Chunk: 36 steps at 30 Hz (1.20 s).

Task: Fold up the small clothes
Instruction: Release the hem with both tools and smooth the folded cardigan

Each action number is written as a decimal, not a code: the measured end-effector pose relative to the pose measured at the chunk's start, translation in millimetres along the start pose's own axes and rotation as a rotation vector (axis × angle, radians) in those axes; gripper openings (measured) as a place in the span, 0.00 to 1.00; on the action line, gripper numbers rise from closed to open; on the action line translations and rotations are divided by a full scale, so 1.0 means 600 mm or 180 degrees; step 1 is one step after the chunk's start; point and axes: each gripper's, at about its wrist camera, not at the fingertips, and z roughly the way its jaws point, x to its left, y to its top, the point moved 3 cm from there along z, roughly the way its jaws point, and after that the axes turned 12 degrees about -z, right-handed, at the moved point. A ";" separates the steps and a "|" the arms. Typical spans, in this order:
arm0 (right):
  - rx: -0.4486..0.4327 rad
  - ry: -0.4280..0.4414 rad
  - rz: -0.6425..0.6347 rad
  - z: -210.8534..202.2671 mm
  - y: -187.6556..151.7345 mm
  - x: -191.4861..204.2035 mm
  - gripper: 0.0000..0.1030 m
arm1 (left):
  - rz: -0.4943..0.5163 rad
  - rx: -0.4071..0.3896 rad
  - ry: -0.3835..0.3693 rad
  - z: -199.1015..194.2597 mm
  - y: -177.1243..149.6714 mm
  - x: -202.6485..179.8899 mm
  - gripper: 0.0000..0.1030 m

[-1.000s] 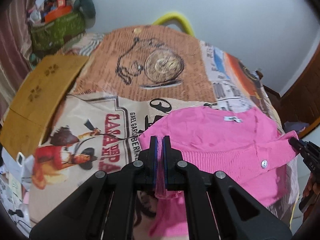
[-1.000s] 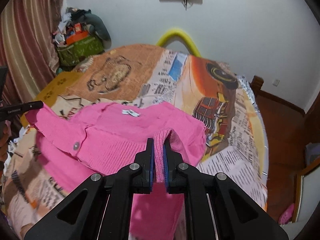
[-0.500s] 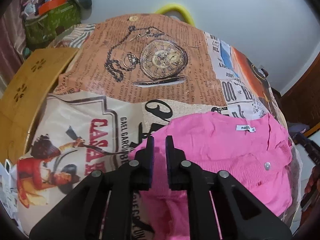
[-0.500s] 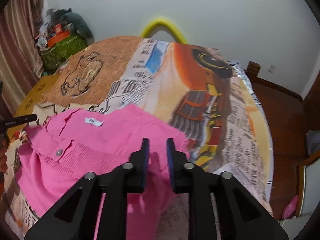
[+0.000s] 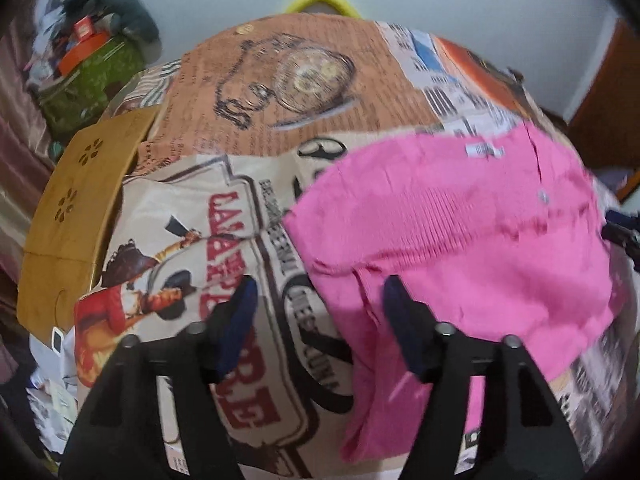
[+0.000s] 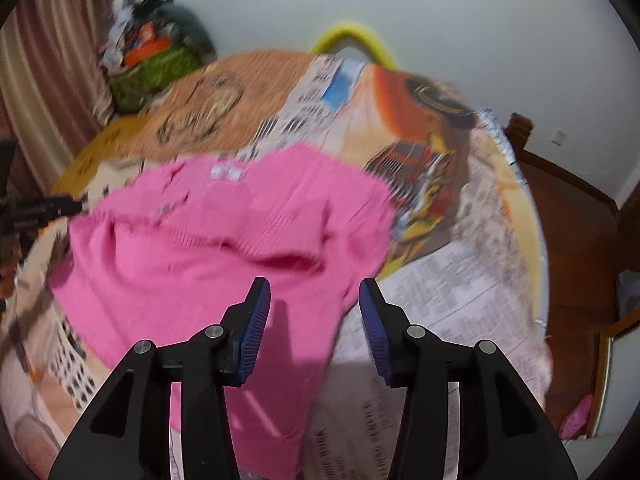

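Our left tool is matte black plastic: two angular arms, each carrying round silver screw heads, ending in fingers faced with dark blue pads. Our right tool has the same black frame and silver screws, and its blue pads show fine ribbing. Both views are blurred, so we can read no markings.

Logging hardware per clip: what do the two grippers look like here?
Both match. The left gripper and the right gripper have matte black angular bodies, with round silver screw heads at the joints. The jaws carry dark blue pads, visibly ribbed on the right one. No cables, sleeves or readable markings show.
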 end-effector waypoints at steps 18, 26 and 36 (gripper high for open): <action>-0.0201 0.0220 0.0691 -0.064 -0.122 0.032 0.54 | -0.0194 0.0261 -0.0420 -0.031 -0.125 -0.003 0.59; -0.0107 0.0399 0.0777 -0.040 -0.138 0.056 0.14 | -0.0297 0.0278 -0.0459 -0.052 -0.143 -0.014 0.08; -0.0226 0.0420 0.0765 -0.106 -0.169 0.094 0.07 | -0.0343 0.0104 -0.0458 -0.144 -0.180 0.010 0.08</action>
